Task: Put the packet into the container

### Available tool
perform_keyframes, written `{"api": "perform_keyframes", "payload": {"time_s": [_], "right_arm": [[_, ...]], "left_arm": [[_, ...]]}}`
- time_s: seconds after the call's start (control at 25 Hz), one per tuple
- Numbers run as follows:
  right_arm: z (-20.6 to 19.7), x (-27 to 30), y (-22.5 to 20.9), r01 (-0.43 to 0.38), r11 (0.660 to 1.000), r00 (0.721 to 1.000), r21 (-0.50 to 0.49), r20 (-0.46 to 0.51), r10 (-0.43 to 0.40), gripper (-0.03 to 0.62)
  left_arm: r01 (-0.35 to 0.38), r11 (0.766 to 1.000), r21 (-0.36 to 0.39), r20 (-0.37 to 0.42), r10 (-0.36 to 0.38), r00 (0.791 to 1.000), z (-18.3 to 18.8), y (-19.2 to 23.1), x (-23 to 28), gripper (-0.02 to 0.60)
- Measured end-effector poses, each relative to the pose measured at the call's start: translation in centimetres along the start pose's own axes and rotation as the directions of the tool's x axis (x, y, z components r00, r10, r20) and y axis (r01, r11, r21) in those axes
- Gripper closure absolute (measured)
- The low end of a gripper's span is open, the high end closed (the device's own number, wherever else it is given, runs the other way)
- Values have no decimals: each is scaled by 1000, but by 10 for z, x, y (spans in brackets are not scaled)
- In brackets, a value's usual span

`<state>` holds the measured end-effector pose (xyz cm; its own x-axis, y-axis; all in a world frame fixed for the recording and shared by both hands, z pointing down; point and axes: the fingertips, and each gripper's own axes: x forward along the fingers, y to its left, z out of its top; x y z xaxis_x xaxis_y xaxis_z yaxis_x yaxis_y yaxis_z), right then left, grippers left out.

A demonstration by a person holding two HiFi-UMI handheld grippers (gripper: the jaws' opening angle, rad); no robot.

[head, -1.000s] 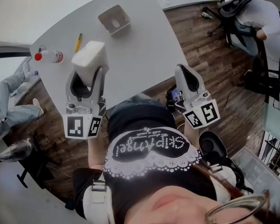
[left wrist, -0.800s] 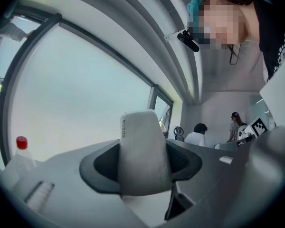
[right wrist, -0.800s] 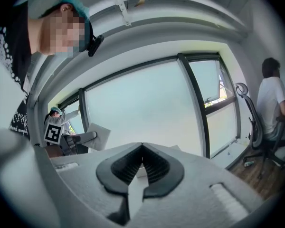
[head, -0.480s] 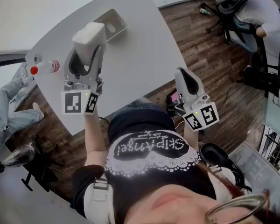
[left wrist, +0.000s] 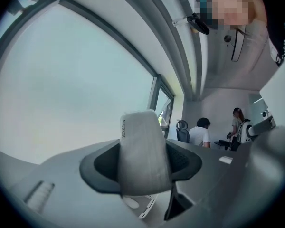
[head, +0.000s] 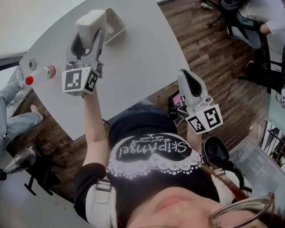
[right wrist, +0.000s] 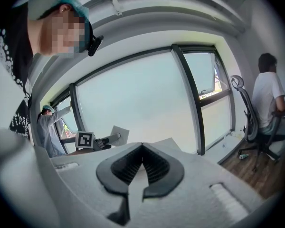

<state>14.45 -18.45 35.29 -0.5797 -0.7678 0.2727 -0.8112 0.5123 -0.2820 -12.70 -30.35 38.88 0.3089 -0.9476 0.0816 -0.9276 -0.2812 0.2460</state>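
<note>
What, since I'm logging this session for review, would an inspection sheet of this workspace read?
Surface: grey table with a curved edge.
Job's things: white packet held above the table at the near edge of the open grey container; not yet inside.
Clutter: red-capped bottle lying near the table's left edge.
Grippers: left gripper shut on the packet; right gripper shut, empty, by the table's near edge.
Cables: nothing seen.
Surroundings: wooden floor; seated person at right; another person at left; large windows.
</note>
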Motion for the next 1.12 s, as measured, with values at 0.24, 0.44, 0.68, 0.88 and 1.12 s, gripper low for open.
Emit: {"api": "perform_keyframes", "payload": {"time_s": [0.24, 0.44, 0.68, 0.88, 1.12], "right_arm": [[-4, 8, -4, 16, 1000, 1000, 6, -23, -16, 592], [-8, 12, -8, 27, 1000, 999, 11, -42, -26, 592], [-10, 16, -6, 30, 999, 998, 15, -56, -29, 592], [-14, 17, -6, 36, 999, 997, 18, -63, -35, 592], [-15, 16, -6, 33, 999, 997, 21, -66, -32, 592]], "left_arm": [[-23, 999, -26, -65, 22, 998, -31, 16, 27, 318], [-25, 1000, -12, -105, 24, 994, -55, 20, 40, 318], [-67, 998, 2, -197, 66, 978, -75, 27, 50, 318], [-65, 998, -2, -257, 62, 964, -97, 29, 54, 318], [-68, 995, 78, -347, 91, 934, -125, 33, 59, 316]]}}
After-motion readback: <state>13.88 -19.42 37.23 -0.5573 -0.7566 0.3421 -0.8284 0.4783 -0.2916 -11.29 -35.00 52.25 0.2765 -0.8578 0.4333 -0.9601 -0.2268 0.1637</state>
